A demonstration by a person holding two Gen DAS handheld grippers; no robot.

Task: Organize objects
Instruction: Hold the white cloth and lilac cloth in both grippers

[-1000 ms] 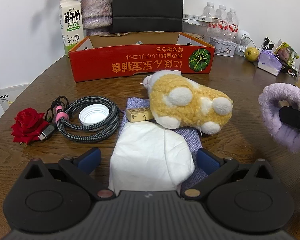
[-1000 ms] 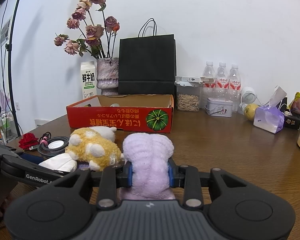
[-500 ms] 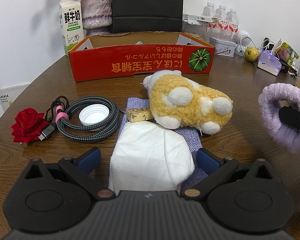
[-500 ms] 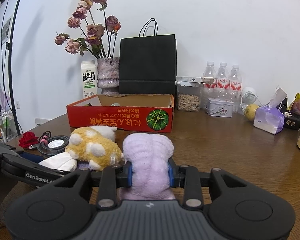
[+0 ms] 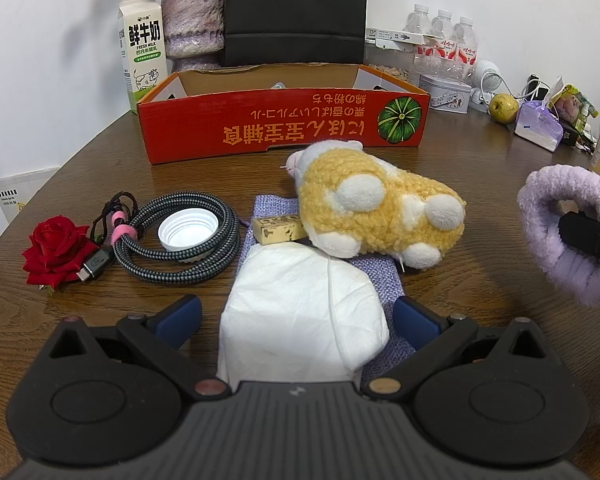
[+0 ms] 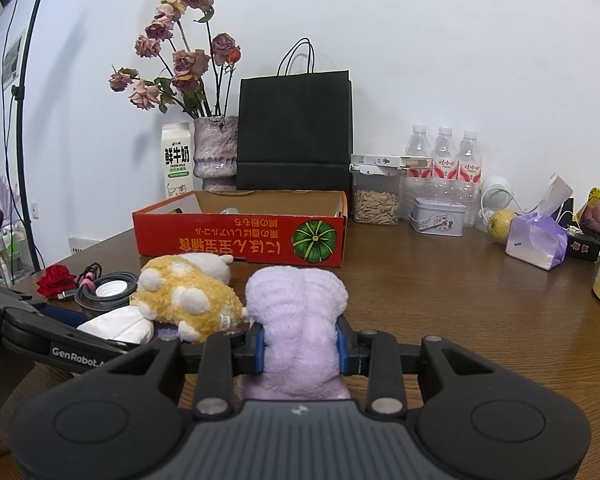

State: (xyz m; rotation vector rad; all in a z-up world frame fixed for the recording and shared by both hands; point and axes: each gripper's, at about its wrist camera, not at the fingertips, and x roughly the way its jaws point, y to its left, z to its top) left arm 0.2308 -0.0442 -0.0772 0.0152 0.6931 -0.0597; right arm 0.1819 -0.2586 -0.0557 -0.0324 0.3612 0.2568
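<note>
My left gripper (image 5: 296, 316) is open, its blue pads on either side of a white folded tissue pack (image 5: 304, 312) that lies on a purple cloth (image 5: 380, 280). A yellow and white plush toy (image 5: 376, 212) lies beyond it, next to a small wooden block (image 5: 278, 230). My right gripper (image 6: 300, 344) is shut on a fluffy purple scrunchie (image 6: 296, 320), held above the table; it also shows in the left wrist view (image 5: 556, 232). The red cardboard box (image 5: 284, 128) stands open at the back.
A coiled braided cable (image 5: 176, 240) with a white cap (image 5: 188, 232) inside it and a red rose (image 5: 56, 248) lie at the left. A milk carton (image 5: 142, 52), vase (image 5: 192, 24), black bag (image 6: 294, 132), bottles (image 6: 444, 160), tin (image 6: 438, 220) and tissue bag (image 6: 536, 240) line the back.
</note>
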